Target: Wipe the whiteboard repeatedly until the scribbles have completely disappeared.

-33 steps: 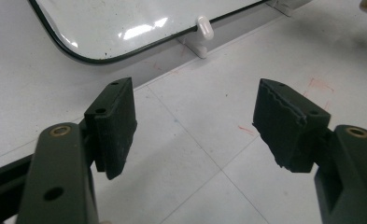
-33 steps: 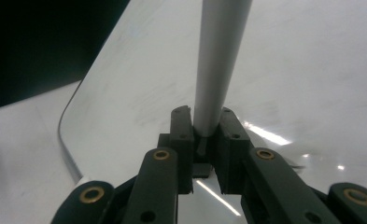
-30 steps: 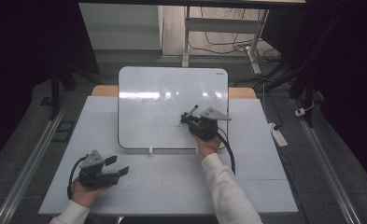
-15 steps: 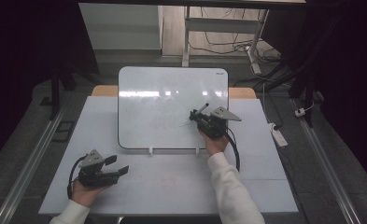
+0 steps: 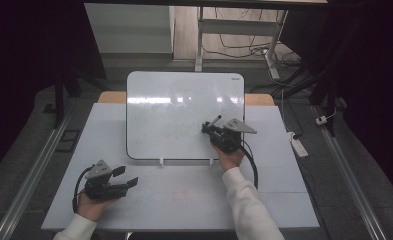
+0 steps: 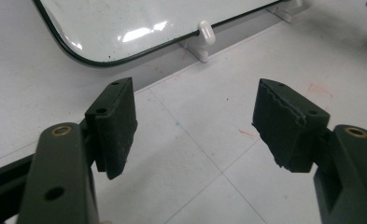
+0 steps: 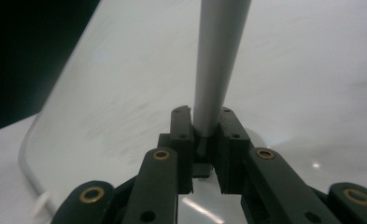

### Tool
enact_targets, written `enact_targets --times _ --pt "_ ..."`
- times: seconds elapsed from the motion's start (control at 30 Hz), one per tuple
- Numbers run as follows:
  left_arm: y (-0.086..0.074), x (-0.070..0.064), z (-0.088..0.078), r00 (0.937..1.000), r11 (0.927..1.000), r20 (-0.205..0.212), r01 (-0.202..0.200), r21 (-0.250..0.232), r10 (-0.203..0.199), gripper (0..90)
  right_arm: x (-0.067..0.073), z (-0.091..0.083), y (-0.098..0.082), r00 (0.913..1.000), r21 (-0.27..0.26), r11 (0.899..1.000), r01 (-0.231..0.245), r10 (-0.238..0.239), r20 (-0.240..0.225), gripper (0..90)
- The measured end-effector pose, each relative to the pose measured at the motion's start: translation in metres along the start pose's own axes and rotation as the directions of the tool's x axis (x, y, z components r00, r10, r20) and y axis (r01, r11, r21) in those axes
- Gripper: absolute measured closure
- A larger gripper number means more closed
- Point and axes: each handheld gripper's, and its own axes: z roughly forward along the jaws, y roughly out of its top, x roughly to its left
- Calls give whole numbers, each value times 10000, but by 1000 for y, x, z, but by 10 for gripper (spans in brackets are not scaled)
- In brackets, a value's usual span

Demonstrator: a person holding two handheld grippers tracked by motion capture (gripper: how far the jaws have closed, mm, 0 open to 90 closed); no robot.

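A whiteboard (image 5: 179,110) leans on small white clips at the back of the white table (image 5: 184,195). Over the board's lower right part my right gripper (image 5: 210,128) is shut on a grey marker (image 5: 214,121). In the right gripper view that marker (image 7: 218,65) rises straight up from between the two jaws, in front of the board (image 7: 125,93). My left gripper (image 5: 126,177) rests open on the table near the front left corner. The left gripper view has nothing between its pads (image 6: 118,123), and the board's lower corner (image 6: 116,28) lies beyond them.
A white power strip (image 5: 299,145) lies off the table's right edge, with cables on the floor behind. Table legs and a metal frame stand at the back. Metal rails run along both sides of the floor. Faint red marks (image 6: 319,88) dot the table.
My right gripper has shifted to the right and slightly down across the whiteboard with the marker in it. The left gripper has stayed where it was.
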Motion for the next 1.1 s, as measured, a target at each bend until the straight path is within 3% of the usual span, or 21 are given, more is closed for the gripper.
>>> enact_targets --times 0.07,0.13,0.2,0.3,0.37,0.5,0.53,0.6,0.77,0.87,1.1 --pt "0 -1 0 10000 10000 -4 -58 27 58 310 15 9 -6 9981 342 9989 315 -297 -533 790" --pt "0 -2 0 10000 10000 -15 -72 16 72 310 21 11 -6 9953 544 9948 866 -840 -491 791" --pt "-1 -1 -2 10000 10000 -27 -27 -41 26 310 10 4 -3 9978 433 9972 603 -590 -306 791" --pt "-1 0 -2 10000 10000 -29 18 -50 -18 311 -10 -11 2 9991 32 9999 143 -144 397 791" --pt "0 0 -1 10000 10000 -25 -2 -26 2 311 -10 -12 1 9990 -112 9999 -67 72 431 791" --pt "1 -2 0 10000 10000 -15 -74 19 74 311 16 6 -9 9978 397 9982 441 -421 -513 791" --pt "0 -2 0 10000 10000 -27 -79 9 79 311 19 8 -10 9967 442 9971 617 -591 -564 790" --pt "0 -1 -1 10000 10000 -35 -56 -23 56 310 14 8 -9 9969 469 9979 447 -415 -666 790" --pt "0 1 -1 10000 10000 -26 9 -66 -9 311 -6 -11 0 9999 250 9997 -9 6 153 791" --pt "1 0 0 10000 10000 -41 -63 -56 63 311 -11 -27 5 10000 303 9995 -22 22 -22 790" --pt "5 -3 0 9995 9990 -103 -295 -326 292 316 -9 -68 12 9960 843 9955 438 -369 -819 790"
